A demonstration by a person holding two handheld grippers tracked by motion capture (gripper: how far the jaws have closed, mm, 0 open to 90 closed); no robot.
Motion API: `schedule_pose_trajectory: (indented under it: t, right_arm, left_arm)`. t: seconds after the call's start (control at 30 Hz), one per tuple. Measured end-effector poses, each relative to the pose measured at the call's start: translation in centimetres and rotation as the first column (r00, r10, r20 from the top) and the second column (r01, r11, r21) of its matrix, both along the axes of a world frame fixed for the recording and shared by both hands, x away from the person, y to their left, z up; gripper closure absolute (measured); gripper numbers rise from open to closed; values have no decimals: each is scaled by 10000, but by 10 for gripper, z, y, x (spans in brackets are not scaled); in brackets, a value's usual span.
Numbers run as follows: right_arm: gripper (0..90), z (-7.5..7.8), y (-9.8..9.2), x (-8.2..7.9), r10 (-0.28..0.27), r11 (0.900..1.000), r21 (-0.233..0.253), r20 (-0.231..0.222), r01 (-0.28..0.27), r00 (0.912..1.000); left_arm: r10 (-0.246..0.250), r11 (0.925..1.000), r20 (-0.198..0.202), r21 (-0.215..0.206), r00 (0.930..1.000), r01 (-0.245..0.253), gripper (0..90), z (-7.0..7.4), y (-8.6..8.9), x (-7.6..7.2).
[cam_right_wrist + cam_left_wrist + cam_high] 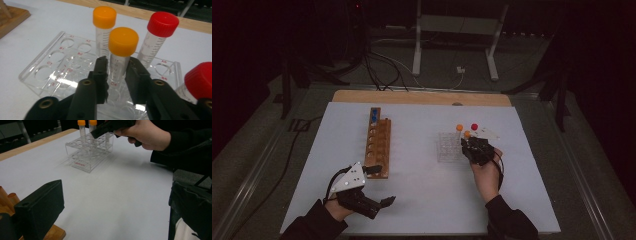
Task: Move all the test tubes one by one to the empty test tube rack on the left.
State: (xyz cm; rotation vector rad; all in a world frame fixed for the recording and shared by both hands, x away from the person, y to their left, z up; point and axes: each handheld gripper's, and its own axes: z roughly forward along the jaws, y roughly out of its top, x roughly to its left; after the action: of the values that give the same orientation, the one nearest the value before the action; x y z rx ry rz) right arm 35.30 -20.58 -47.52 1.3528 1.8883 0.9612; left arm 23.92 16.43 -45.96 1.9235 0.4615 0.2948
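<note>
A clear plastic rack stands right of the table's centre and holds two orange-capped tubes and a red-capped tube. My right gripper has its jaws closed against the sides of the nearer orange-capped tube, which stands upright in slot C4. The other orange-capped tube stands just behind it. Another red cap shows at the right edge. My left gripper rests near the front left of the table. Its jaws are wide apart with nothing between them.
A wooden rack with several empty holes lies left of centre, with a blue-capped tube at its far end. The white mat covers the table. Cables and a stand's legs are on the floor behind the table.
</note>
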Motion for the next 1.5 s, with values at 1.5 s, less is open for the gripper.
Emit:
schedule_pose_trajectory:
  t: [1.5]
  right_arm:
    - [746, 63, 3, -28, 871, 9960, 86, 1146, -887, 9896]
  left_arm:
    - [-183, 9998, -169, -81, 9997, 182, 9, 1, -3, -1]
